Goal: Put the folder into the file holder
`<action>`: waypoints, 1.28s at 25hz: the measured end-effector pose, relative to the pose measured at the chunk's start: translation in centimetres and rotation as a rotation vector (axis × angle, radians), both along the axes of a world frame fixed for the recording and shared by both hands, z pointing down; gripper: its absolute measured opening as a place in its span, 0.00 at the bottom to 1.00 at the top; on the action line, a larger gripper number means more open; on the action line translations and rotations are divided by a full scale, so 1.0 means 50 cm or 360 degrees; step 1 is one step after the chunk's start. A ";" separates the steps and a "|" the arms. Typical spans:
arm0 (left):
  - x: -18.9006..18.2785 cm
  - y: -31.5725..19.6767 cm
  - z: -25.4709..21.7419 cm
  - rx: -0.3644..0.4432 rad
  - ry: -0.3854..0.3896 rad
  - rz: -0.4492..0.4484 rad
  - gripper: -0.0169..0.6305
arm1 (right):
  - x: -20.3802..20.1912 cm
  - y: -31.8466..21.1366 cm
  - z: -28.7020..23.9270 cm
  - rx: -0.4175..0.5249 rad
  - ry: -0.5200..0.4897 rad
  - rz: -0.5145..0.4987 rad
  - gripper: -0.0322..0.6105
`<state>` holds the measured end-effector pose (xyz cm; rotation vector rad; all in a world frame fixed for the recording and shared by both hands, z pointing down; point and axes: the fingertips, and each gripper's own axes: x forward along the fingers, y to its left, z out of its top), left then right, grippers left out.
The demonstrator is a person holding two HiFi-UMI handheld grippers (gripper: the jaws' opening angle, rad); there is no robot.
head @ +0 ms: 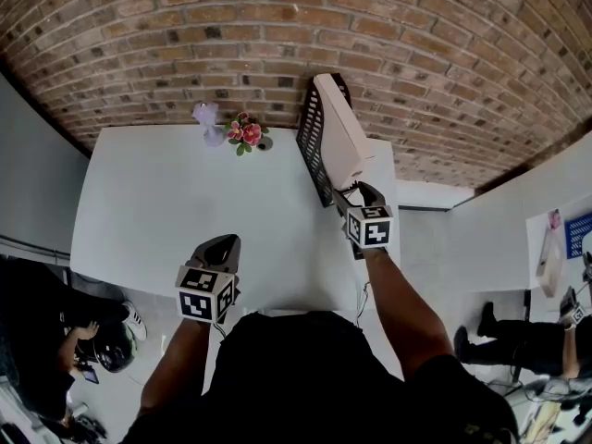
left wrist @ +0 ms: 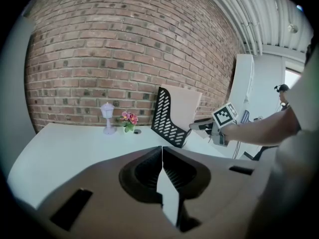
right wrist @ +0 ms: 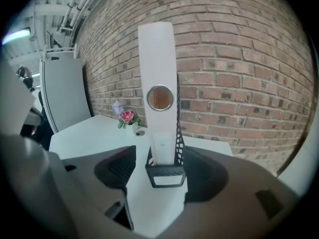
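Note:
A white folder (head: 340, 137) with a round spine hole stands upright inside the black perforated file holder (head: 313, 141) at the far right of the white table (head: 166, 202). My right gripper (head: 356, 195) is just in front of the holder's near end, open. In the right gripper view the folder (right wrist: 159, 68) and holder (right wrist: 167, 176) sit centred beyond the gripper (right wrist: 157, 183), whose fingers (right wrist: 117, 171) stand wide and touch nothing. My left gripper (head: 220, 246) hovers over the table's near edge, shut and empty. The left gripper view shows its jaws (left wrist: 162, 156) meeting, with the holder (left wrist: 167, 121) ahead to the right.
A small pot of pink flowers (head: 246, 133) and a little white lamp (head: 205, 118) stand at the table's far edge by the brick wall. The holder is close to the table's right edge. People are on the floor at lower left (head: 83, 340) and right (head: 518, 336).

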<state>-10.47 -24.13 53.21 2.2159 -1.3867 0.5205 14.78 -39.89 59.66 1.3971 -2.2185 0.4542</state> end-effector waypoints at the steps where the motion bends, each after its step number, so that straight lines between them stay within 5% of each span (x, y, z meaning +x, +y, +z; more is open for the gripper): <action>1: 0.006 -0.001 -0.001 0.0004 0.0004 0.0010 0.04 | 0.003 0.022 -0.002 -0.0006 -0.0012 -0.0009 0.52; 12: 0.079 -0.023 -0.056 0.0114 0.0058 0.0181 0.04 | -0.024 0.213 -0.129 0.0022 -0.0332 -0.0139 0.41; 32: 0.124 -0.002 -0.085 0.0175 0.0012 0.0302 0.04 | -0.038 0.323 -0.223 0.0164 -0.0394 -0.0246 0.18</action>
